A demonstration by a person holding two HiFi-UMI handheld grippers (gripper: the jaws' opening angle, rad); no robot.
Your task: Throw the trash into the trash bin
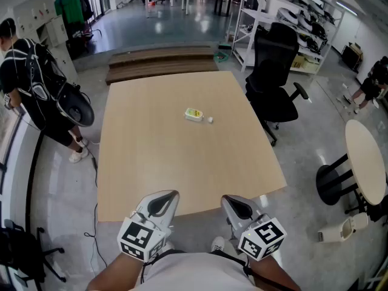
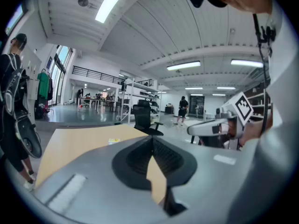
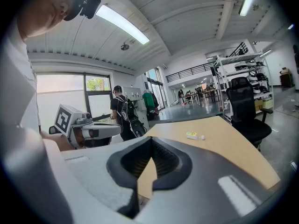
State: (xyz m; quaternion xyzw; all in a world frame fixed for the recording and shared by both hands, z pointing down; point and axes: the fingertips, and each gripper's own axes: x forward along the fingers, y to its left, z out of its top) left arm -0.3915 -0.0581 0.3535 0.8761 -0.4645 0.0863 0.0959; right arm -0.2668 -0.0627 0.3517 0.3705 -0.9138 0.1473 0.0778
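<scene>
A small yellow-and-white piece of trash (image 1: 194,114) lies near the middle of the wooden table (image 1: 151,162), with a tiny white bit (image 1: 210,119) just to its right. Both grippers hover at the table's near edge, well short of the trash. My left gripper (image 1: 163,196) is shut with nothing in it, and so is my right gripper (image 1: 234,201). In the left gripper view the shut jaws (image 2: 152,140) point over the table toward the trash (image 2: 113,140). The right gripper view shows its shut jaws (image 3: 151,142) with the trash (image 3: 192,135) ahead to the right.
A black office chair (image 1: 274,80) stands at the table's right side. A round table (image 1: 366,160) and a white bin-like container (image 1: 341,229) on the floor are at the right. A person with a backpack (image 1: 33,83) stands at the left. Stacked boards (image 1: 160,62) lie beyond the table.
</scene>
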